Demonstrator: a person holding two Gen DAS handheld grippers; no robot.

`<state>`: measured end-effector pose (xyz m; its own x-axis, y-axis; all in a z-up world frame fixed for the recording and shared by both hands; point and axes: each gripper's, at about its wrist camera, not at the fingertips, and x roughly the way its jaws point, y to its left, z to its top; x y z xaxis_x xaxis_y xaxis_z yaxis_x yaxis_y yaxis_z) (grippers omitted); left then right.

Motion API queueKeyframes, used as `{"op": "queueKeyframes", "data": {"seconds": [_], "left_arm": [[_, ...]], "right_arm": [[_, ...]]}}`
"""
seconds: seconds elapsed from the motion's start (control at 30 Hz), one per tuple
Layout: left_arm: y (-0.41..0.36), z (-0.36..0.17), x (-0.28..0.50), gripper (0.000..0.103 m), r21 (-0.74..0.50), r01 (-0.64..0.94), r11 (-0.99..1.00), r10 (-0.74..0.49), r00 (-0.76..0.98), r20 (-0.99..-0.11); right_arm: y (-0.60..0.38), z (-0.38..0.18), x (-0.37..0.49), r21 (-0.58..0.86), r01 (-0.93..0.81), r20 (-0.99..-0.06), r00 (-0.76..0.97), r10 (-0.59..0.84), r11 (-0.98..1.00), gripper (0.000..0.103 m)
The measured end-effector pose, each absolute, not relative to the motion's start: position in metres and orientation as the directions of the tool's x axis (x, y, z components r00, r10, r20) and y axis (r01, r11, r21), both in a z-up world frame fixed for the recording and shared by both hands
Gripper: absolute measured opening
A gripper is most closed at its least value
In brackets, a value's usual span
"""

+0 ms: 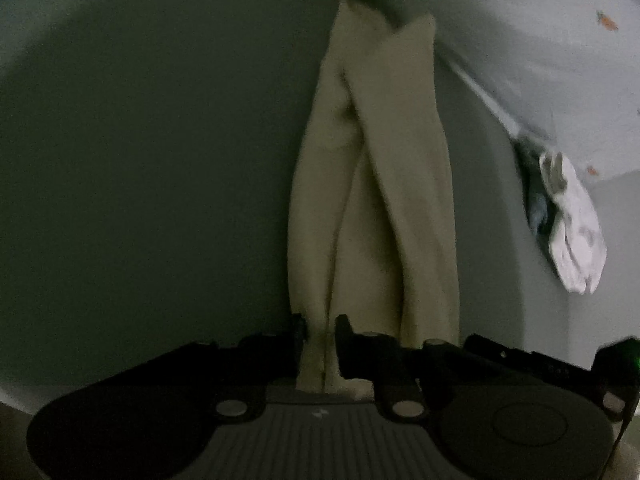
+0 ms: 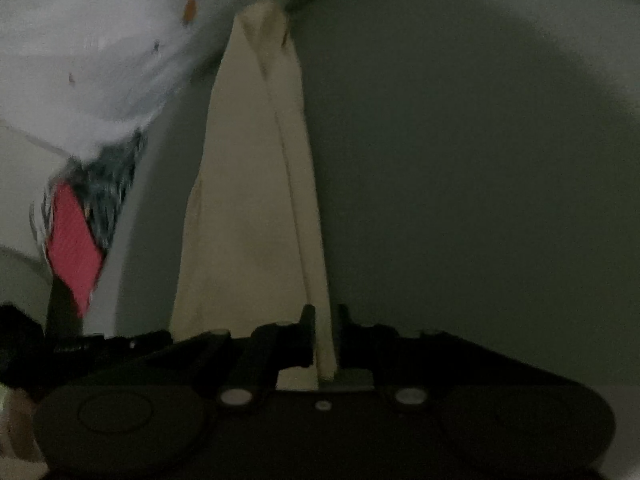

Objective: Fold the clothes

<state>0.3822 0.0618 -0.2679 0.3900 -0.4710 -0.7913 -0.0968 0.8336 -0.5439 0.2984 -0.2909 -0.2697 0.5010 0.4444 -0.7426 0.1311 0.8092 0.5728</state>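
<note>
Both grippers had the cream garment (image 1: pixel 384 184) now. The left gripper (image 1: pixel 320 328) had its fingers (image 1: pixel 344 332) pinched on a bunched near end of the cloth, and the right gripper (image 2: pixel 326 320) had its fingers (image 2: pixel 308 320) nipped tight on a thin folded edge. From there the garment ran away in long twisted folds across the grey-green desk (image 1: pixel 160 160), its far end reaching the desk's far edge. Off to the side, beyond the desk, a white bundle (image 1: pixel 576 232) and something bright pink (image 2: pixel 74 248) lay blurred on the pale speckled floor (image 1: pixel 560 40).
</note>
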Motion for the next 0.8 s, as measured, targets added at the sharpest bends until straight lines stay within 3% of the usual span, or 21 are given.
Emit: {"op": "queueKeyframes", "data": {"seconds": [0.1,0.43,0.8], "left_arm": [[0.071,-0.254,0.390,0.030,-0.564,-0.104,0.819,-0.462,0.462,-0.757],[0.067,-0.234,0.465,0.035,-0.604,-0.101,0.791,-0.470,0.531,-0.705],[0.030,-0.248,0.617,0.042,-0.582,-0.049,0.812,-0.483,0.506,-0.715]], "right_arm": [[-0.308,-0.261,0.301,0.614,0.164,-0.691,0.584,0.425,0.772,0.024],[-0.333,-0.265,0.393,0.702,0.185,-0.601,0.672,0.433,0.688,0.012],[-0.309,-0.271,0.574,0.665,0.110,-0.615,0.643,0.458,0.738,0.017]]}}
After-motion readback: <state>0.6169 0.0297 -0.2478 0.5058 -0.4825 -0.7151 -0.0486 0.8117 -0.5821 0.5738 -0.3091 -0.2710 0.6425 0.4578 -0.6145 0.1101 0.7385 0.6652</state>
